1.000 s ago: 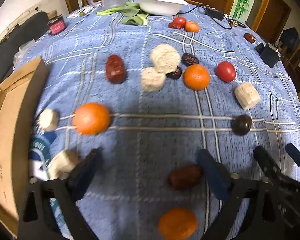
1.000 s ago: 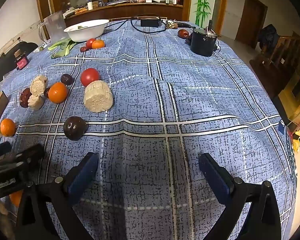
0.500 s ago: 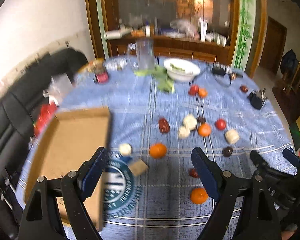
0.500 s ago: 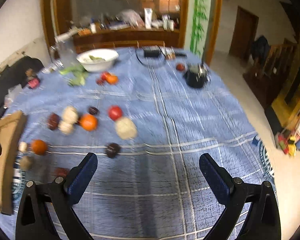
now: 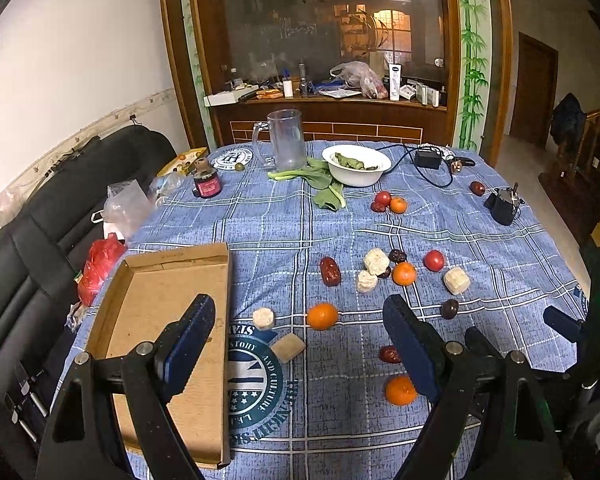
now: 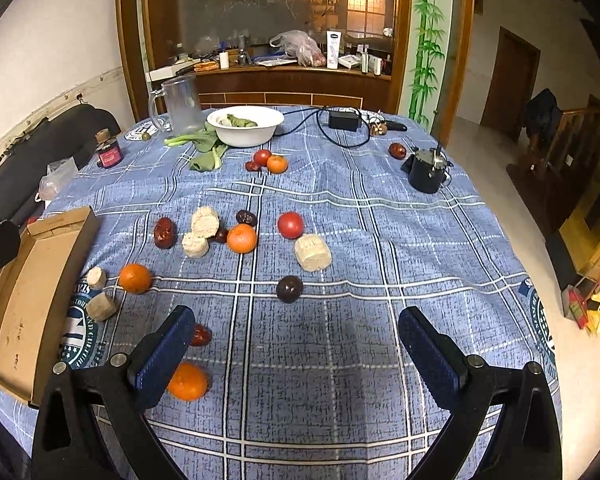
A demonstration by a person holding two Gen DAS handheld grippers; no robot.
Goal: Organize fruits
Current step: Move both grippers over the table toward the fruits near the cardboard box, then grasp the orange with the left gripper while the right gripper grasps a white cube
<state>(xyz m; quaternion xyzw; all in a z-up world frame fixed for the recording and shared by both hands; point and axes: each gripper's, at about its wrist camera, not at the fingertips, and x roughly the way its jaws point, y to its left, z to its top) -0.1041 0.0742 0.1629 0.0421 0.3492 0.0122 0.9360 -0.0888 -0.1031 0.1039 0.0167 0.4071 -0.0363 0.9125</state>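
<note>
Fruits lie scattered on the blue checked tablecloth (image 5: pixel 284 232): oranges (image 5: pixel 322 315) (image 6: pixel 135 278), a red tomato (image 6: pixel 290 225), a dark plum (image 6: pixel 289 289), red dates (image 5: pixel 330 271) and pale corn pieces (image 6: pixel 313 253). An empty cardboard tray (image 5: pixel 156 320) lies at the table's left; it also shows in the right wrist view (image 6: pixel 28 296). My left gripper (image 5: pixel 300 340) is open and empty, high above the table's near edge. My right gripper (image 6: pixel 300 340) is open and empty, also held high. One orange (image 6: pixel 188 381) lies near its left finger.
A white bowl (image 5: pixel 358 164) with greens, a glass jug (image 5: pixel 286 140), a red jar (image 5: pixel 207 186) and a black charger with cable (image 5: pixel 428 158) stand at the far side. A black pot (image 6: pixel 426 172) stands far right. A black sofa (image 5: pixel 40 216) runs along the left.
Both grippers have pulled up and back from close over the fruits. The views now take in the whole table and the cardboard tray. Both stay open.
</note>
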